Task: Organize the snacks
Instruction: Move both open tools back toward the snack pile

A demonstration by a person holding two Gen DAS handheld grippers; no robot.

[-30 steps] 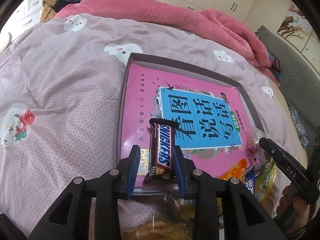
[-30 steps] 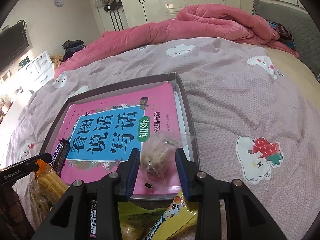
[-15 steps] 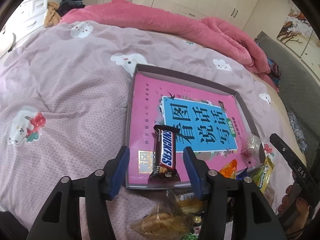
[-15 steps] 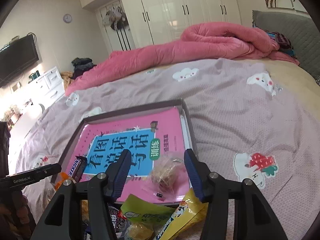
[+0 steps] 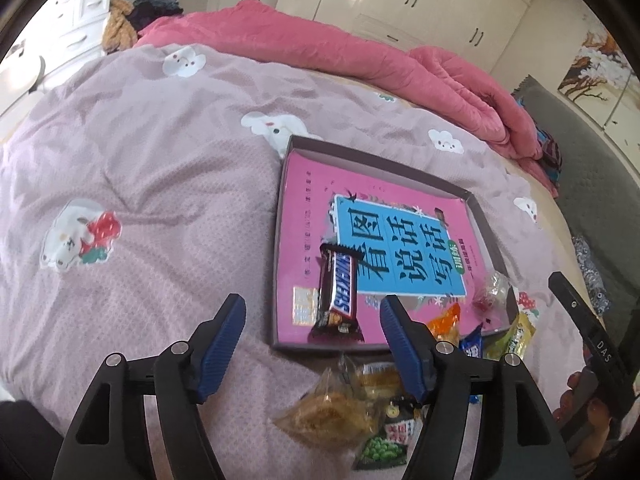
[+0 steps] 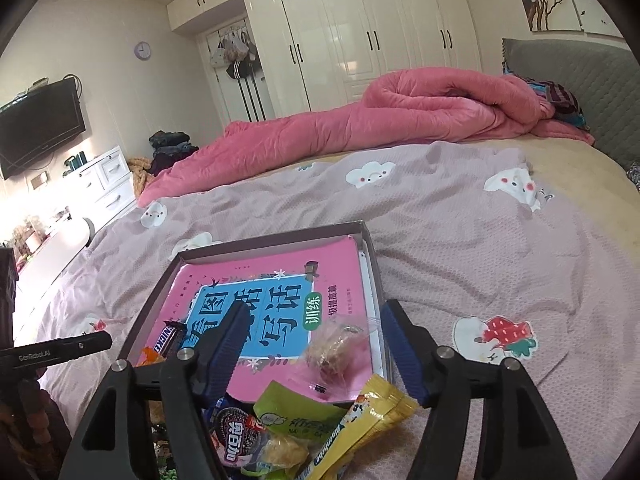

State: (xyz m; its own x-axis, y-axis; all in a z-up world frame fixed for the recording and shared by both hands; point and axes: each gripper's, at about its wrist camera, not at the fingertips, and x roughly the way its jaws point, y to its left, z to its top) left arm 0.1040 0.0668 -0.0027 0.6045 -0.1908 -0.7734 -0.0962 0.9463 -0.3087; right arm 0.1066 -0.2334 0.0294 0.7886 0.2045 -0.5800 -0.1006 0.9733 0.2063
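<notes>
Left view: the shallow box (image 5: 482, 222) on the bed (image 5: 160, 184) holds a pink book (image 5: 304, 200) with a chocolate bar (image 5: 339, 292) lying on it; the left gripper (image 5: 312, 320) hangs over it, jaws apart and opening, gripping nothing.

Right view: a clear-wrapped cake (image 6: 334, 350) lies in the box's near corner; the right gripper (image 6: 316, 322) jaws are opening, empty, over loose snack packets (image 6: 296, 420).

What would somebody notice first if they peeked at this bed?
Probably the shallow box on the lilac bedspread, holding a bright pink and blue book with a Snickers bar lying on it near the front left corner. Next comes the big pink quilt heaped along the far side, then the pile of snack packets just outside the box's near edge.
</notes>
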